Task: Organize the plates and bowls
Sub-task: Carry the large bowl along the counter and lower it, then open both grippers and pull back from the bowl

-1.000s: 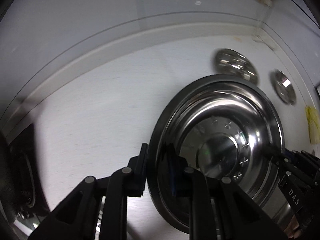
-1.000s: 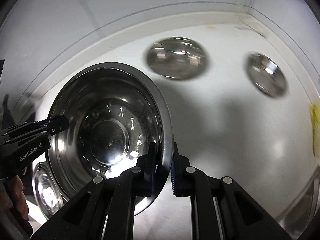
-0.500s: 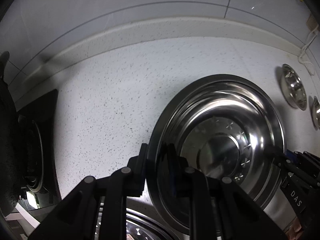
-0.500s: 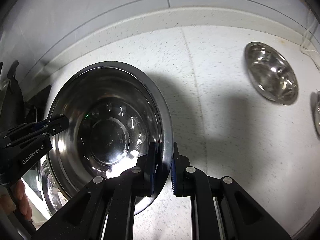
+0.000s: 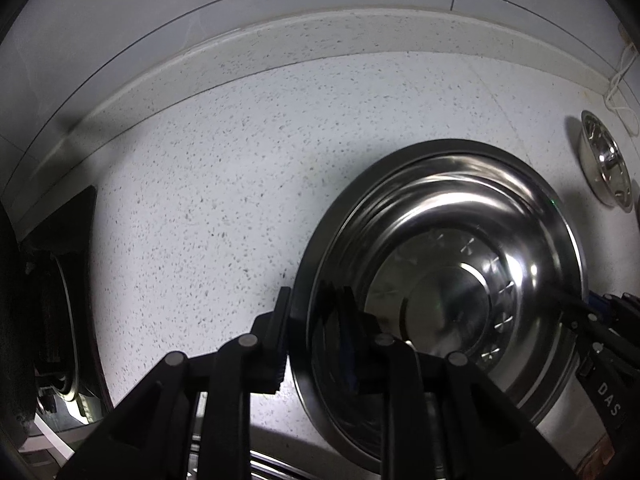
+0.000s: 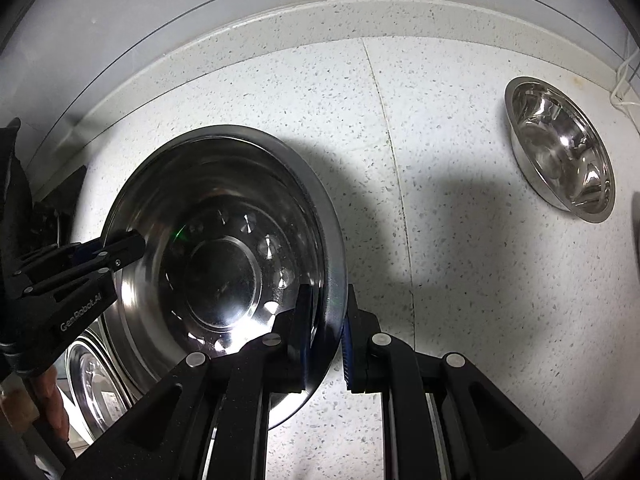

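Note:
A wide, deep steel plate (image 5: 460, 280) with a star pattern in its base hangs low over the speckled counter (image 5: 200, 200). My left gripper (image 5: 314, 336) straddles the plate's left rim. Its jaws are opening, and the rim still stands between them with a little slack. My right gripper (image 6: 326, 332) is shut on the opposite rim of the same plate (image 6: 224, 264). Each gripper shows in the other's view: the right gripper (image 5: 576, 308) and the left gripper (image 6: 132, 244). Another steel plate (image 6: 92, 380) lies under the held one at the lower left.
A small steel bowl (image 6: 560, 148) sits on the counter to the right, also seen as the small bowl (image 5: 606, 160). A dark stove (image 5: 52, 320) borders the counter on the left. A white cable (image 5: 620, 80) hangs by the wall tiles. A hand (image 6: 48, 392) holds the left gripper.
Both grippers carried the plate leftward along the counter and lower; the small bowls slid to the right of view and the stove came in. The left jaws stand slightly wider.

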Action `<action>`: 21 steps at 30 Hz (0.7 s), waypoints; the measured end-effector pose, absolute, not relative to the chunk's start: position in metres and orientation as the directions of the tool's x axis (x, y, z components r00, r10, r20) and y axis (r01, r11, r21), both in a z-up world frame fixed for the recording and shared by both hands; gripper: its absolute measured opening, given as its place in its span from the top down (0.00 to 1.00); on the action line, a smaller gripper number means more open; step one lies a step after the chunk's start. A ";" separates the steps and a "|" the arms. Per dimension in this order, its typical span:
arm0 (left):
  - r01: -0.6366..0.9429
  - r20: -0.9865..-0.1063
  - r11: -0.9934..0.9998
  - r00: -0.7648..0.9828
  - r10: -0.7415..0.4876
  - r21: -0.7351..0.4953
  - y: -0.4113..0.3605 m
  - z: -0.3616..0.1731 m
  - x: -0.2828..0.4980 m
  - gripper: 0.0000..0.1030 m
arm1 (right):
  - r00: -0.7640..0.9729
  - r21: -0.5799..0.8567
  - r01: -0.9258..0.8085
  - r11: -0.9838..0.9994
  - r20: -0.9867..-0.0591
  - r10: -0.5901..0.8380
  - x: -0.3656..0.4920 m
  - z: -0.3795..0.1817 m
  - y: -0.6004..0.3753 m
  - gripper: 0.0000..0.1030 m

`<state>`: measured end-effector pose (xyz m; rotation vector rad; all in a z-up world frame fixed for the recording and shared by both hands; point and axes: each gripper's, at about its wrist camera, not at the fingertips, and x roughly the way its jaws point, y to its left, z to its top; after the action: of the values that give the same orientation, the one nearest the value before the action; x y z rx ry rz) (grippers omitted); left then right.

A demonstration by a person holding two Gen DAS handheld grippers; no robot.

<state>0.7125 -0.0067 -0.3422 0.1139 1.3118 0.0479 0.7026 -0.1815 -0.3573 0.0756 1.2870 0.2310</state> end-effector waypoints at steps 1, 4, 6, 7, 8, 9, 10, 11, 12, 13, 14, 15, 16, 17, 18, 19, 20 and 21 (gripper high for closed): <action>0.038 -0.959 0.991 0.259 0.115 0.129 -0.009 -0.344 0.711 0.76 | 0.262 0.185 -0.127 0.974 -0.941 0.213 0.703 -0.358 -0.179 0.89; 0.052 -0.956 0.988 0.264 0.128 0.147 -0.013 -0.345 0.709 0.75 | 0.263 0.194 -0.122 0.973 -0.939 0.220 0.702 -0.358 -0.180 0.88; 0.058 -0.960 0.988 0.252 0.121 0.140 -0.017 -0.344 0.708 0.72 | 0.261 0.190 -0.118 0.975 -0.941 0.215 0.702 -0.359 -0.182 0.77; 0.058 -0.959 0.989 0.258 0.118 0.138 -0.017 -0.341 0.706 0.69 | 0.260 0.191 -0.110 0.975 -0.942 0.214 0.700 -0.359 -0.185 0.69; 0.061 -0.954 0.988 0.274 0.120 0.142 -0.020 -0.336 0.703 0.67 | 0.264 0.194 -0.100 0.976 -0.940 0.214 0.699 -0.358 -0.189 0.53; 0.065 -0.950 0.987 0.289 0.121 0.145 -0.021 -0.331 0.701 0.64 | 0.275 0.192 -0.093 0.977 -0.938 0.210 0.698 -0.355 -0.192 0.44; 0.069 -0.943 0.987 0.311 0.117 0.145 -0.023 -0.324 0.698 0.62 | 0.290 0.186 -0.086 0.979 -0.935 0.203 0.696 -0.351 -0.197 0.43; 0.072 -0.939 0.987 0.324 0.114 0.144 -0.025 -0.318 0.696 0.61 | 0.305 0.184 -0.083 0.979 -0.931 0.201 0.693 -0.346 -0.202 0.43; 0.076 -0.935 0.987 0.338 0.107 0.141 -0.027 -0.312 0.694 0.59 | 0.318 0.185 -0.081 0.979 -0.926 0.201 0.691 -0.341 -0.207 0.39; 0.086 -0.929 0.988 0.360 0.091 0.131 -0.032 -0.302 0.691 0.56 | 0.332 0.185 -0.074 0.980 -0.922 0.199 0.688 -0.334 -0.214 0.37; 0.096 -0.923 0.987 0.376 0.082 0.127 -0.036 -0.295 0.689 0.54 | 0.347 0.187 -0.067 0.980 -0.917 0.198 0.684 -0.329 -0.221 0.32; 0.107 -0.916 0.986 0.395 0.075 0.127 -0.040 -0.288 0.688 0.50 | 0.368 0.189 -0.058 0.980 -0.909 0.197 0.680 -0.321 -0.231 0.29; 0.127 -0.904 0.983 0.423 0.067 0.132 -0.049 -0.278 0.685 0.47 | 0.384 0.188 -0.047 0.981 -0.903 0.191 0.677 -0.316 -0.240 0.29; 0.140 -0.895 0.981 0.441 0.061 0.136 -0.056 -0.271 0.684 0.45 | 0.395 0.187 -0.038 0.982 -0.899 0.186 0.674 -0.311 -0.247 0.28; 0.153 -0.889 0.979 0.455 0.050 0.133 -0.062 -0.265 0.683 0.43 | 0.410 0.189 -0.023 0.982 -0.894 0.182 0.671 -0.305 -0.258 0.26; 0.175 -0.883 0.977 0.469 0.028 0.124 -0.073 -0.257 0.682 0.41 | 0.425 0.192 -0.006 0.981 -0.888 0.177 0.668 -0.299 -0.269 0.24; 0.190 -0.880 0.975 0.475 0.015 0.119 -0.080 -0.252 0.683 0.40 | 0.438 0.197 0.010 0.980 -0.882 0.172 0.666 -0.294 -0.278 0.22; 0.205 -0.877 0.972 0.481 0.003 0.116 -0.087 -0.248 0.685 0.39 | 0.451 0.200 0.027 0.979 -0.877 0.167 0.664 -0.288 -0.288 0.20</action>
<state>0.6851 -0.0866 -0.2483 0.2163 1.0646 -0.1245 0.6637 -0.2878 -0.2885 0.1954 1.1010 0.0873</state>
